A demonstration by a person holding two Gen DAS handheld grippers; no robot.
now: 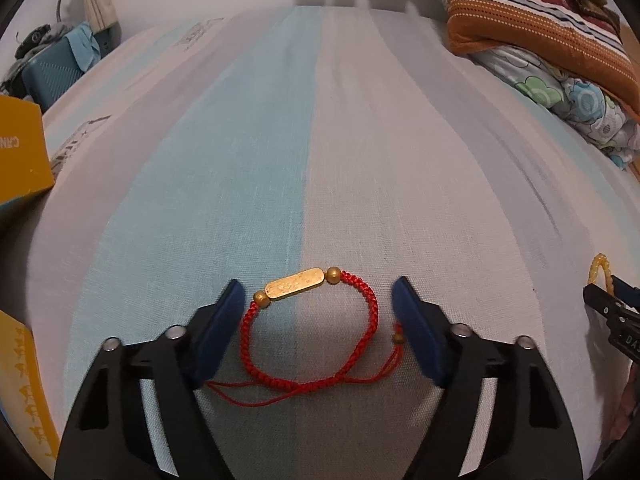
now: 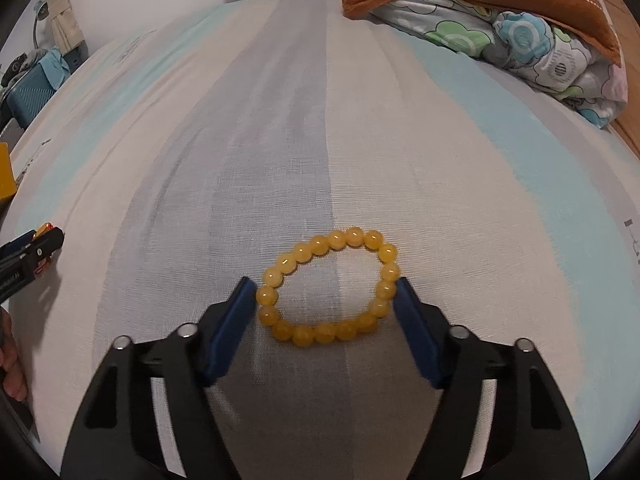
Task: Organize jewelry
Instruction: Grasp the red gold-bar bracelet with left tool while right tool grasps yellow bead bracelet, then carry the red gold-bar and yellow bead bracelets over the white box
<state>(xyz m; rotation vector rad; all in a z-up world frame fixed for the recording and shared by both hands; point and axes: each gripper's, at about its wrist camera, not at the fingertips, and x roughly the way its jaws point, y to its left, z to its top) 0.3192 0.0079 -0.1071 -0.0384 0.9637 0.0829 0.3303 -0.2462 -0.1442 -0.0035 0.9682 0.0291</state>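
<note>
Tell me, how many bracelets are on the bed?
2. The red cord bracelet lies between the left tool's fingers, and the yellow bead bracelet lies between the right tool's fingers. More could be hidden outside these views.

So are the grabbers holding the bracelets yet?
Not quite. The left gripper straddles the red cord bracelet without pressing it. The right gripper's pads seem to touch the yellow bead bracelet's sides; a real grip can't be confirmed.

You see a striped bed sheet (image 1: 360,140), folded bedding (image 2: 500,32) at its far corner, and yellow boxes (image 1: 20,148) beside it.
</note>
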